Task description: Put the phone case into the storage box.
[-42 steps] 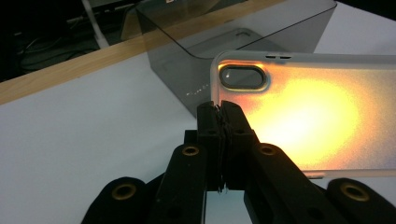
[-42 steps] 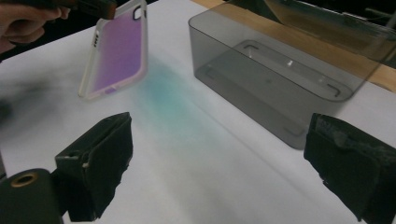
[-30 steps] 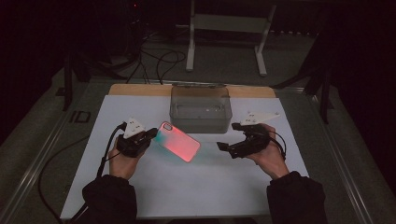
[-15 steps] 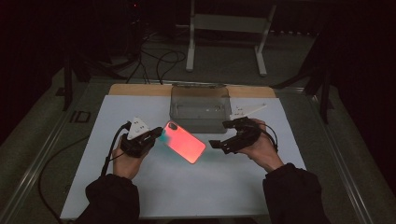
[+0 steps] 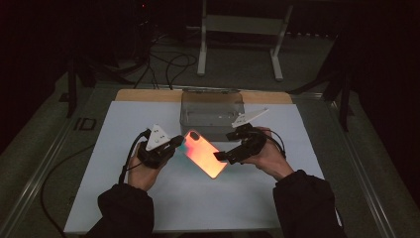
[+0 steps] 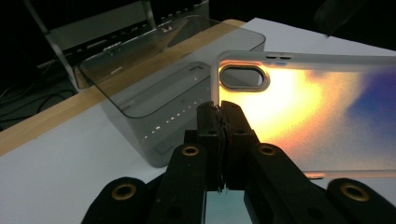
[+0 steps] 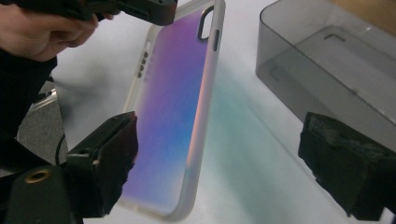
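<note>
While the left tool [image 5: 174, 142] is clenched on the camera-end edge of the phone case [image 5: 204, 153], the case is held tilted above the counter [image 5: 297, 198], just in front of the grey box [image 5: 212, 109], presumably so the released right tool [image 5: 224, 154] can straddle its far end.

Both forearms in dark, loose long sleeves; cuffs bunch at the wrists. Hands bare, no gloves.

Left tongs [image 5: 176, 143]: black body, pale grey three-cornered plate on top with small dark marks. Black cable loops back from the rear. In the left gripper view, matte black jaws, linkage arms carrying brass-coloured round fasteners.

Right tongs [image 5: 224, 155]: same black build, same pale plate, thin black cable looping behind. Jaw pads dark, rough and worn at the edges; one brass-coloured fastener visible.
</note>
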{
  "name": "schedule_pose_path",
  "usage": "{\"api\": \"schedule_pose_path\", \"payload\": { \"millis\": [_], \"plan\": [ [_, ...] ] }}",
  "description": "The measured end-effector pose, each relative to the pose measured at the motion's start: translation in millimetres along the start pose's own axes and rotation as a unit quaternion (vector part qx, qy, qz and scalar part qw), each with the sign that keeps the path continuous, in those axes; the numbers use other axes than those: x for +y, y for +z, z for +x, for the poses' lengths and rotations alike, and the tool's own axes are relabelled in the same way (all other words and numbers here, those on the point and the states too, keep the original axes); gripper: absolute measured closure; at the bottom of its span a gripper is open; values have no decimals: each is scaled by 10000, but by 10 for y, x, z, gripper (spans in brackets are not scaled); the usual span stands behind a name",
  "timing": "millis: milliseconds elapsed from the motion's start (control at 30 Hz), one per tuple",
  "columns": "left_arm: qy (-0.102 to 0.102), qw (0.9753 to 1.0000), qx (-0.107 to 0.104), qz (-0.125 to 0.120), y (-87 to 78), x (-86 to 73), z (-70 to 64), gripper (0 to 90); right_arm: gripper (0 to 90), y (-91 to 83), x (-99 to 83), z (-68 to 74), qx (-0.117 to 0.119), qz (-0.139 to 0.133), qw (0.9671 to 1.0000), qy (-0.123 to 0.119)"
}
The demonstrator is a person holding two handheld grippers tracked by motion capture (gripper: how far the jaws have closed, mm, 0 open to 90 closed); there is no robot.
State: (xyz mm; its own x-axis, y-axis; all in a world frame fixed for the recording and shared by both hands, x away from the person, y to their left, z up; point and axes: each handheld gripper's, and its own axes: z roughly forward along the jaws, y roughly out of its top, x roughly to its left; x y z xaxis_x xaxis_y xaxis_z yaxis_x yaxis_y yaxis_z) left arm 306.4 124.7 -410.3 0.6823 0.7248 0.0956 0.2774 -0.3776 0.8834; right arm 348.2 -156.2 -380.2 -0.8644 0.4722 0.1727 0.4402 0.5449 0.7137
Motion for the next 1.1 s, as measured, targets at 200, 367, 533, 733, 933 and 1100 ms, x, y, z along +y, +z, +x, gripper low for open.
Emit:
{"api": "schedule_pose_path", "payload": {
  "millis": [200, 367, 533, 733, 933, 1100],
  "plan": [
    [83, 9999, -55, -61, -5, 46, -52, 891, 204, 75, 28, -15, 231, 179, 9995, 92],
    [131, 9998, -88, -79, 9, 62, -72, 891, 417, 158, 68, 38, 567, 490, 9972, 74],
    [169, 9998, -68, -76, 17, 56, -86, 891, 586, 194, 123, 41, 864, 615, 9941, 212],
    [180, 9998, -40, -100, 4, 43, -71, 890, 686, 193, 161, 13, 1119, 620, 9905, 500],
    [187, 9998, -36, -68, 41, 20, -79, 890, 742, 190, 178, 10, 1241, 670, 9878, 665],
    [248, 9997, -19, -44, 69, 8, -101, 891, 742, 201, 170, 9, 1267, 828, 9849, 842]
  ]
}}
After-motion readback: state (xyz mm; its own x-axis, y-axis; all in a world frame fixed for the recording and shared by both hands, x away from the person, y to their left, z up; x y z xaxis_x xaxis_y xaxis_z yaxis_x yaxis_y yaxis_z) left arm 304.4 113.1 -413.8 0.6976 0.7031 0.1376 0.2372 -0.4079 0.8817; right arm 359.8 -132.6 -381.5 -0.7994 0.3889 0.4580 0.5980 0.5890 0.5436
